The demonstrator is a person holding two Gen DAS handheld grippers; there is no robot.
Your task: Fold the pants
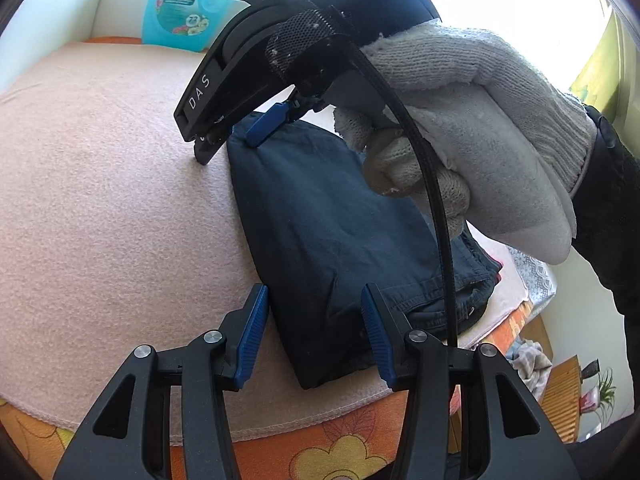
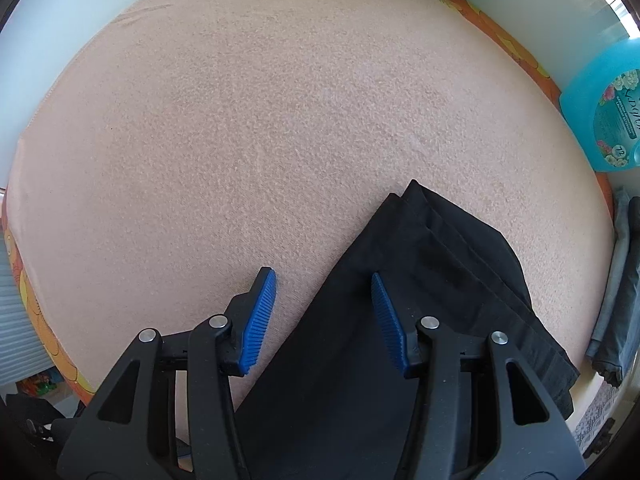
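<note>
The pants, dark navy, lie folded into a compact rectangle on a pink blanket that covers the counter. The bundle sits toward the near edge of the blanket, its lower corner close to the stitched hem, with the waistband end turned toward the counter's right side.

Left tongs: the jaws stand partly open, blue pads apart, over the near end of the folded pants. One pad is above bare blanket, the other above the cloth. Nothing is clamped between them.

Right tongs: pointing down at the far end of the bundle, where layered hems show. The jaws are partly open; the left pad is over the blanket and the right over the dark fabric, neither pressing on it. In the left wrist view these tongs are seen at the far end of the pants, held by a hand in a white knit glove.

A turquoise detergent bottle stands at the far edge of the counter. An orange flowered cloth shows beneath the blanket hem.
</note>
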